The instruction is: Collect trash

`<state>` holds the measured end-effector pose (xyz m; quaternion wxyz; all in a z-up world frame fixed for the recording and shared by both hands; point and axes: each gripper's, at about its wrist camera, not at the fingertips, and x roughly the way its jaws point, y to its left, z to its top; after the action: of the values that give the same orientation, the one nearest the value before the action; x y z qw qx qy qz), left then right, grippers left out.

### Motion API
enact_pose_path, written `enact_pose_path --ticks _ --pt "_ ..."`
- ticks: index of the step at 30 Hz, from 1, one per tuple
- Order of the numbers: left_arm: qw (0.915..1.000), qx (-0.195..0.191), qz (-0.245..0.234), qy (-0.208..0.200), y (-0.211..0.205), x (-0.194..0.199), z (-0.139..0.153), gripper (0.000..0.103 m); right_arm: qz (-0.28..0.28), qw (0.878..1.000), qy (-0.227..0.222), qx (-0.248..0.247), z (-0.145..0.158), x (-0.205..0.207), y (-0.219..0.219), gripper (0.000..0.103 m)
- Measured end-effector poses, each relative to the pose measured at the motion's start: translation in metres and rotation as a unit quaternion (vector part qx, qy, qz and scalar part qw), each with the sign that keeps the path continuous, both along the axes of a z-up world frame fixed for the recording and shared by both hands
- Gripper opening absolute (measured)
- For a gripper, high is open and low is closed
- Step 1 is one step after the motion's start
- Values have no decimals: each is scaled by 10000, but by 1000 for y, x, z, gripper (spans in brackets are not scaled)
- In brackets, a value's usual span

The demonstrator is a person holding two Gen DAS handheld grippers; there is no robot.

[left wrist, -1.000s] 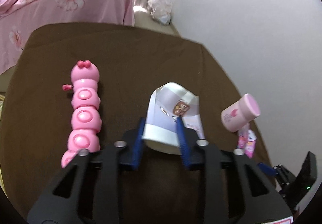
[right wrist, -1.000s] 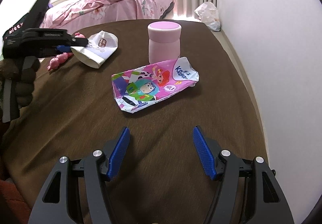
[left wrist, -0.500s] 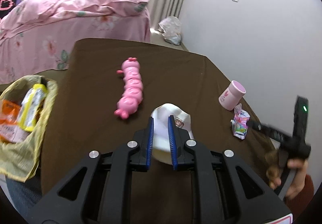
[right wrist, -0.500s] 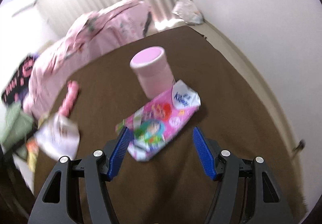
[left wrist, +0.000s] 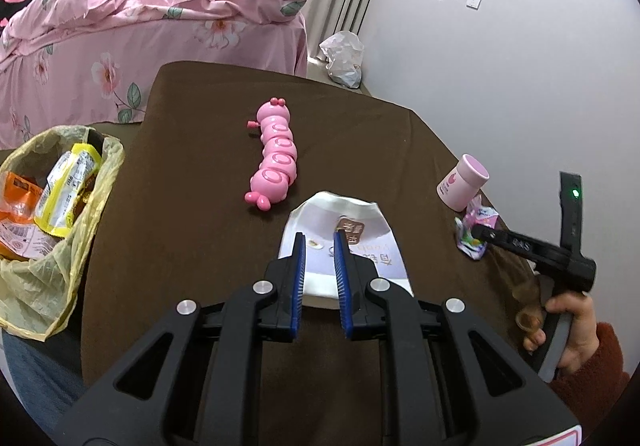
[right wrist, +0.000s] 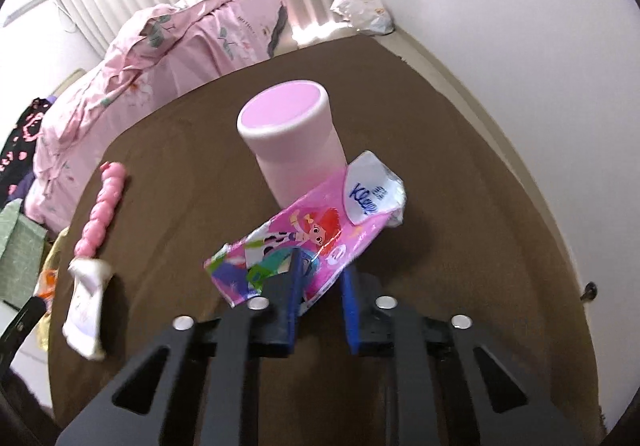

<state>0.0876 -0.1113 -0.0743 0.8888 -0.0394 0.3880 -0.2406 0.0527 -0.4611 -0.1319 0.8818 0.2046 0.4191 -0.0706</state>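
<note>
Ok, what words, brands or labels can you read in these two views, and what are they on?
"Kleenex": blue, on the white flap of the tissue pack.
Paper cup: brown label and upside-down print, not readable.
Snack packets: print too small to read.
Right hand-held gripper, jaws closing on the tissue pack: white marking on its body, too blurred to read.

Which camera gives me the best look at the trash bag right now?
The left wrist view: the yellow trash bag sits open at the table's left edge, wrappers visible inside. The right wrist view shows only a blurred sliver of it at the far left.
</note>
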Motion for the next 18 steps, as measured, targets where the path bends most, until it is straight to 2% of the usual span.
enact_pose_path --ticks 2,4,6,10,13,15,16,18 --pt "9999 -87 64 57 3 2 -2 29 94 9999 -1 -88 0 -11 0 9" --pt "9997 -198 138 105 7 4 -4 45 274 9995 -6 -146 1 -24 0 9" --pt "9994 -239 181 163 7 5 -6 47 529 9980 -14 -338 5 -33 4 8" --pt "9995 -166 148 220 2 6 -11 48 1035 9872 -11 -1209 17 -50 15 8" --pt "9997 -115 79 219 -3 5 -13 49 1084 9859 -251 -1251 26 -61 11 10" --pt "9997 -86 58 203 -6 5 -13 50 948 9893 -330 -1061 27 -62 3 32" --pt "9998 -75 49 192 -6 5 -13 50 893 9914 -379 -880 26 -63 -1 55" --pt "9999 -32 75 135 -6 3 -12 50 738 9946 -405 -605 24 -62 -8 56"
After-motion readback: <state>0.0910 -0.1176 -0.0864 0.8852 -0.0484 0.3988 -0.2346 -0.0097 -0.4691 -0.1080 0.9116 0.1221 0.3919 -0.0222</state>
